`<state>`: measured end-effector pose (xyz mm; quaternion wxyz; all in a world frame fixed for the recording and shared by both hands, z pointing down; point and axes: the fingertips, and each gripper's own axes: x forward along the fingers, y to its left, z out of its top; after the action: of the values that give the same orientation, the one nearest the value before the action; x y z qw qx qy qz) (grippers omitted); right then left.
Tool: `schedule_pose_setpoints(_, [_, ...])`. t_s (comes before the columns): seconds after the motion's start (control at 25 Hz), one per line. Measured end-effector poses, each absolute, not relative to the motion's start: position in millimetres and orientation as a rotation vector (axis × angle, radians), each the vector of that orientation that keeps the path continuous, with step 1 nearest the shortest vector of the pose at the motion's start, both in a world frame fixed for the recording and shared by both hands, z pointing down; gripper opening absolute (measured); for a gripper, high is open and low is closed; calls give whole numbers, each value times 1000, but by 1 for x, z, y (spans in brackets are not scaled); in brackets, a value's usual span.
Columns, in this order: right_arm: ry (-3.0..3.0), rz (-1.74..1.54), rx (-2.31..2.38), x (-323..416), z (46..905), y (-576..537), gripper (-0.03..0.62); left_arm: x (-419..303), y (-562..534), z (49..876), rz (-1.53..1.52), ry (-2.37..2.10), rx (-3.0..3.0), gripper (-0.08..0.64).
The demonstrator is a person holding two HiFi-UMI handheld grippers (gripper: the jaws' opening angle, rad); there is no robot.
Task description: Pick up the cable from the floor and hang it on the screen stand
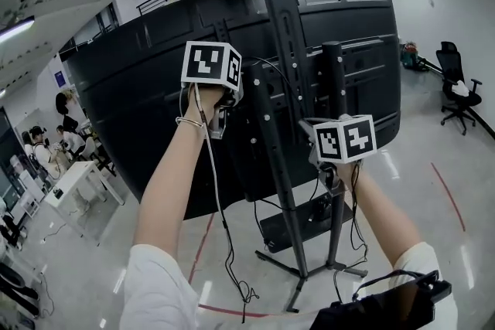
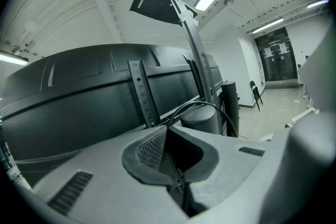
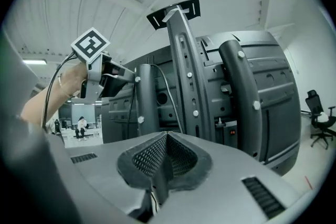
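The big black screen (image 1: 139, 89) faces away on its stand (image 1: 280, 135). My left gripper (image 1: 232, 99) is raised beside the stand's upright, shut on a thin black cable (image 2: 210, 105). From the jaws the cable arcs over the round post top (image 2: 202, 119) and down the far side. In the right gripper view, the cable (image 3: 167, 93) comes from the left gripper (image 3: 131, 77) and drops behind my right gripper's tip. My right gripper (image 1: 321, 137) sits lower, right of the post (image 1: 334, 81), its jaws (image 3: 168, 136) pressed together on a thin line of cable.
The stand's base (image 1: 309, 232) and legs spread over the glossy floor below my arms. A wire (image 1: 220, 228) hangs from my left wrist to the floor. An office chair (image 1: 456, 93) stands far right. Desks with seated people (image 1: 69, 166) line the left.
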<state>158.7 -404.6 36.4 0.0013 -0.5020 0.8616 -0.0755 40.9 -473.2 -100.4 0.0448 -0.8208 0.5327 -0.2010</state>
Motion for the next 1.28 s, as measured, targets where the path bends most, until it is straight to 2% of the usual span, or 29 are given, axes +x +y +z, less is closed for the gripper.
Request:
schedule_pose_setpoints(0.2, [2735,-237,-1532,157,11,-417,18,40,-474,-96,-716,1661,-2422,11])
schedule_pose_setpoints(0.48, [2757,-259,-1425,143,0,-428,18,39,-480,-98,-1085,1660,-2216,11])
schedule_pose_setpoints(1.08, [2775,-256,-1380,131,7,-425,18,39,-447,-87,-634,1676,-2565,12])
schedule_pose_setpoints(1.28, [2757,-255,-1374,133,2,-423,18,37,-458,-91,-723,1746,-2466,12])
